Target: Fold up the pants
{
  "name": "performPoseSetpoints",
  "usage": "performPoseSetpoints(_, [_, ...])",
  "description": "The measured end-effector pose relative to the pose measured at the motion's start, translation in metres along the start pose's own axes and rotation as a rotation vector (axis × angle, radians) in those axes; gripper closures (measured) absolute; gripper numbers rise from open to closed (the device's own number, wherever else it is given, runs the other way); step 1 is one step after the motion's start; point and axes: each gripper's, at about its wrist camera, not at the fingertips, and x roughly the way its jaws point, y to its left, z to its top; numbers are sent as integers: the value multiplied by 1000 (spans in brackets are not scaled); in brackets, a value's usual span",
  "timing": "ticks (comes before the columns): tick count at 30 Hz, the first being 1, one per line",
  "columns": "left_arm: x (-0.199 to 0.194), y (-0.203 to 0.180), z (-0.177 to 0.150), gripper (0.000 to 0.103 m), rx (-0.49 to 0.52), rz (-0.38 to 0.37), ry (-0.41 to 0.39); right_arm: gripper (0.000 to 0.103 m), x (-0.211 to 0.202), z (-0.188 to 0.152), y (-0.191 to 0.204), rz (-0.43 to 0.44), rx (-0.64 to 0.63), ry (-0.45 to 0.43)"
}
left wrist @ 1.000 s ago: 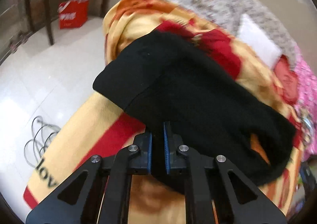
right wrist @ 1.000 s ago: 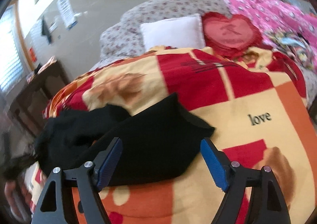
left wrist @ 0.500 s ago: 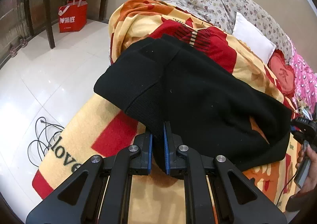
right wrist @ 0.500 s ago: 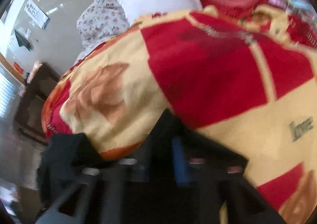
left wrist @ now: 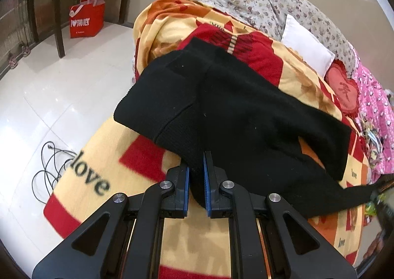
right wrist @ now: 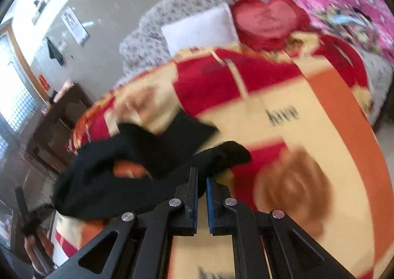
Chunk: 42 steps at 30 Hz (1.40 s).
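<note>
Bed blanket (left wrist: 147, 163) | black pants (left wrist: 236, 111) rumpled, clamped by both tools

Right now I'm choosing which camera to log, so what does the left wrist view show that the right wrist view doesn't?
Only the left wrist view shows the red bag, the floor cable and the left tongs shut on the waistband. Only the right wrist view shows wall posters and the right tongs shut on a pant leg. Both show the black pants, blanket, white pillow and heart cushion.
</note>
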Motion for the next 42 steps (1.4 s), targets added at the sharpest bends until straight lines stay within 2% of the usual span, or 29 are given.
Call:
performPoseSetpoints(2, [2,1,-7,94,11,7,15,98,4,-22,-18,-41,12,67])
performPoseSetpoints(6, [9,7,-11,93,3,17,49,98,20,-43,-45,-95,54,177])
performPoseSetpoints(9, [0,11,-9,87,13,27,44,88,1,-37,-52,-216,44,119])
performPoseSetpoints(10, [-4,11,-8,86,17,37,36,82,-6,-33,-54,-225,52,90])
performPoseSetpoints(11, [-10,13,-7,86,26,62,15,79,-16,-25,-53,-197,65,44])
performPoseSetpoints(14, [-30,18,-3,86,46,146,-63,75,-20,-13,-28,-61,27,-5])
performPoseSetpoints(17, [-38,21,3,86,44,142,-80,75,6,-13,7,50,-48,46])
performPoseSetpoints(20, [-35,19,8,86,52,130,-74,75,43,-20,47,104,-133,110])
performPoseSetpoints(24, [-10,12,10,78,60,130,-38,75,86,-32,83,162,-189,178])
performPoseSetpoints(26, [13,12,9,78,66,155,16,74,108,-37,90,144,-212,218])
performPoseSetpoints(27, [21,12,7,78,69,162,32,74,106,-37,93,141,-232,187])
performPoseSetpoints(28, [29,13,6,78,75,171,44,74,108,-36,96,129,-247,199])
performPoseSetpoints(30, [29,13,6,74,87,173,32,73,109,-27,104,111,-272,232])
performPoseSetpoints(32, [27,13,11,71,87,159,44,72,102,-14,116,120,-326,190])
performPoseSetpoints(35, [21,11,23,71,67,135,30,62,94,12,133,159,-368,113])
performPoseSetpoints(37, [19,5,34,63,74,112,11,58,96,33,148,170,-407,51])
performPoseSetpoints(39, [22,-3,46,53,79,83,11,57,106,50,165,149,-460,21])
performPoseSetpoints(42, [29,-17,62,52,100,49,20,56,130,69,187,67,-577,26])
